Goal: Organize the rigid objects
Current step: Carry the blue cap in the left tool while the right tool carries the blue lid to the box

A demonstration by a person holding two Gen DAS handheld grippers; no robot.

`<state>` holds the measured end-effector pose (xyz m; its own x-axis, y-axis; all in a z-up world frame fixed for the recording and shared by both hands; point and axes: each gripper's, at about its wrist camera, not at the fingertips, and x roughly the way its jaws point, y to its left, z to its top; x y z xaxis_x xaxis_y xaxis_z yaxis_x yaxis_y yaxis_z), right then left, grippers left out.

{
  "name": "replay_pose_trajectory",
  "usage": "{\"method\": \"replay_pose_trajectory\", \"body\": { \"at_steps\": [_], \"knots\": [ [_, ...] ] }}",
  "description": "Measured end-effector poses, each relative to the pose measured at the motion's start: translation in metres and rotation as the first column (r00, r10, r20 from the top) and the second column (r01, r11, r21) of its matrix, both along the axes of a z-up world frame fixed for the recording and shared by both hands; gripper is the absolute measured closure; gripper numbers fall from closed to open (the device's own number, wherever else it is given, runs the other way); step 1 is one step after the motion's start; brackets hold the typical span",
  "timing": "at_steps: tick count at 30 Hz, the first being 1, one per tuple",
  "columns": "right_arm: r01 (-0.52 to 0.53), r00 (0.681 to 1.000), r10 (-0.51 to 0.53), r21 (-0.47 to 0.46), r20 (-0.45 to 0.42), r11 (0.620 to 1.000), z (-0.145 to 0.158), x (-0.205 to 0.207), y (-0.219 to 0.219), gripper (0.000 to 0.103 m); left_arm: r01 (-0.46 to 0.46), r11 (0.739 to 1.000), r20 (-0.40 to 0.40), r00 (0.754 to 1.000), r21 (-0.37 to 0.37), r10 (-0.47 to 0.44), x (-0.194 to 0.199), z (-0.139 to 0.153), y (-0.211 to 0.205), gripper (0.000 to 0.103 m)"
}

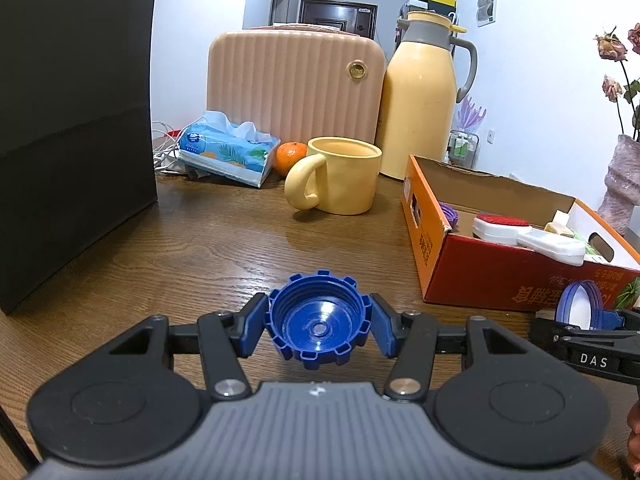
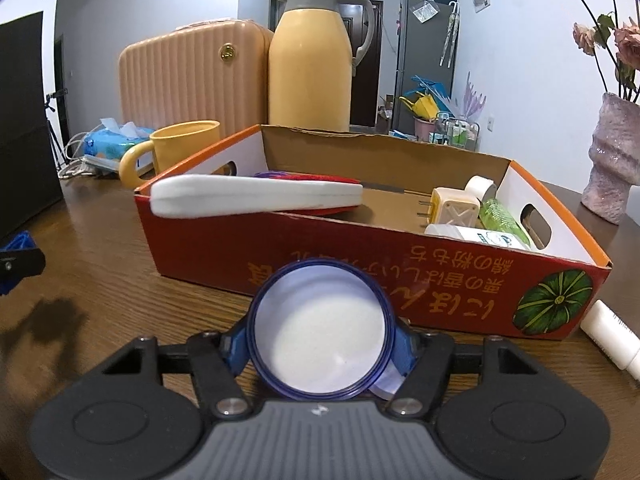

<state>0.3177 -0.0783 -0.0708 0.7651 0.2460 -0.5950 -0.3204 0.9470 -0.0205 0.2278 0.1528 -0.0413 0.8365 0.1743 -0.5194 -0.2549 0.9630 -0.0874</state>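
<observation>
A blue notched screw cap (image 1: pixel 318 320) sits open side up between the blue pads of my left gripper (image 1: pixel 318 326), which is shut on it just above the wooden table. My right gripper (image 2: pixel 320 340) is shut on a round blue-rimmed lid (image 2: pixel 320 332) with a white inside, its pads pressing both sides. That lid (image 1: pixel 578 304) also shows at the right edge of the left wrist view, upright in front of the box. The red and orange cardboard box (image 2: pixel 360 256) lies just beyond the right gripper. It holds a white brush with a red face (image 2: pixel 256 196), a plug, a tape roll and bottles.
A yellow mug (image 1: pixel 340 176), an orange (image 1: pixel 290 156), a tissue pack (image 1: pixel 224 152), a yellow thermos jug (image 1: pixel 420 96) and a peach ribbed case (image 1: pixel 292 84) stand behind. A tall black box (image 1: pixel 72 120) fills the left. A white tube (image 2: pixel 612 336) lies right of the box, near a pink vase (image 2: pixel 612 160).
</observation>
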Motion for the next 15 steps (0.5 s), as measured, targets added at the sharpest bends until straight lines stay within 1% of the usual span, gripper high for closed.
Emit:
{"method": "replay_pose_trajectory", "body": {
  "at_steps": [6, 15],
  "knots": [
    [-0.004, 1.000, 0.004, 0.017, 0.008, 1.000, 0.002, -0.001, -0.002, 0.038, 0.000, 1.000, 0.000, 1.000, -0.001, 0.000, 0.000, 0.000, 0.000, 0.048],
    [-0.017, 0.999, 0.016, 0.031, 0.047, 0.999, 0.008, -0.011, -0.006, 0.038, -0.009, 1.000, -0.001, 1.000, -0.001, 0.009, 0.002, -0.001, 0.002, 0.048]
  ]
}}
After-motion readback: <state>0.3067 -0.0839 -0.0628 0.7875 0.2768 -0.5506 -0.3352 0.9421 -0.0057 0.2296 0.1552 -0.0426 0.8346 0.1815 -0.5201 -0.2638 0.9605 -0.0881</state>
